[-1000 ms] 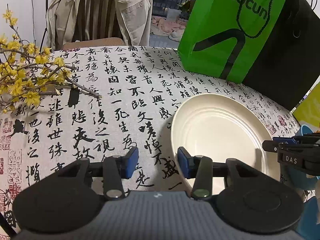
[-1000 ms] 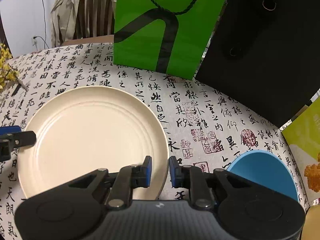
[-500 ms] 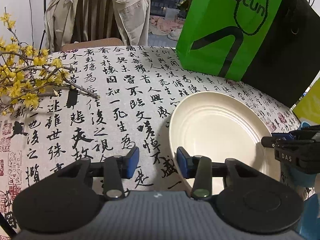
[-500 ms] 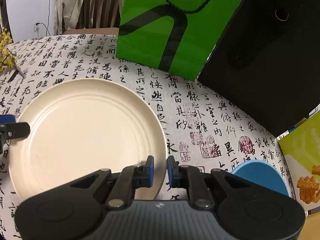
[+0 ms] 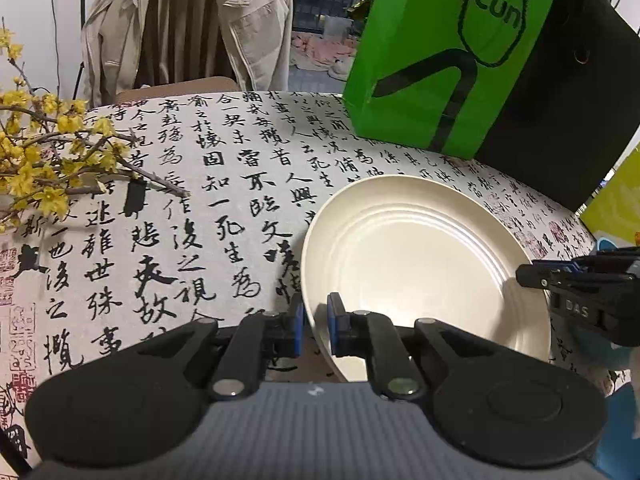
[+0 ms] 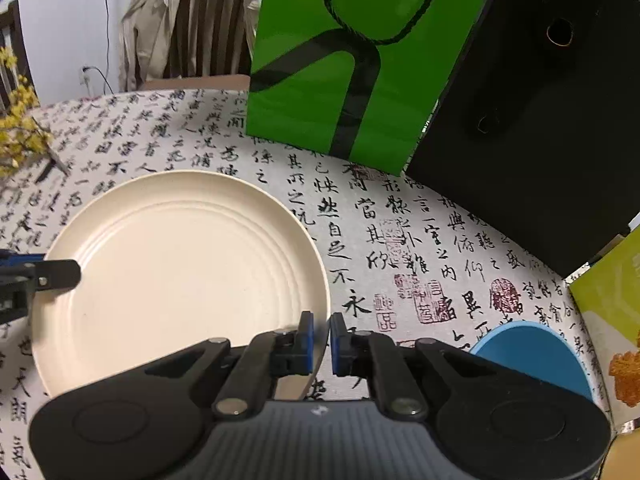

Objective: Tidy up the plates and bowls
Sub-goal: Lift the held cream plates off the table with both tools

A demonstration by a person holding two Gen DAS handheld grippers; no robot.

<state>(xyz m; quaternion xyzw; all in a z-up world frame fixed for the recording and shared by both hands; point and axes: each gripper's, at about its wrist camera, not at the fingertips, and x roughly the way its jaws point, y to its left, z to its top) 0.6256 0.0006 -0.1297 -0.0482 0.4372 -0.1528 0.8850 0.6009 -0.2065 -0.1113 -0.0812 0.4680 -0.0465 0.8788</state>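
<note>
- The cream plate (image 5: 420, 276) lies on the calligraphy cloth (image 5: 192, 216), lower right of centre in the left wrist view and left of centre in the right wrist view (image 6: 176, 280).
- The left gripper (image 5: 315, 330) has just been closing, and its blue pads now pinch the plate's near-left rim, one pad outside the edge, one inside.
- The right gripper (image 6: 321, 344) is pressed together on the plate's lower-right rim in its own view; the edge runs between the pads. In the left view its black tip (image 5: 576, 280) sits on the rim at the right edge of the frame.
- The relation that matters: the two grips sit on opposite sides of the plate, so the plate lies between the tools, each gripper pointing steeply down onto its edge.
- The plate looks tipped in the left view, its near-left rim standing off the cloth; how much is lens curve I cannot tell.
- I judge that the next move is a two-handed lift, and both hands must rise together or the plate will tip or twist out of one grip.
- A blue dish (image 6: 532, 356) lies at lower right of the right view, just beside the right gripper and apart from the plate.
- A green bag (image 6: 352, 60) and a black bag (image 6: 540, 100) stand behind the plate, and yellow flowers (image 5: 40, 152) fill the left; all limit where it can go.
</note>
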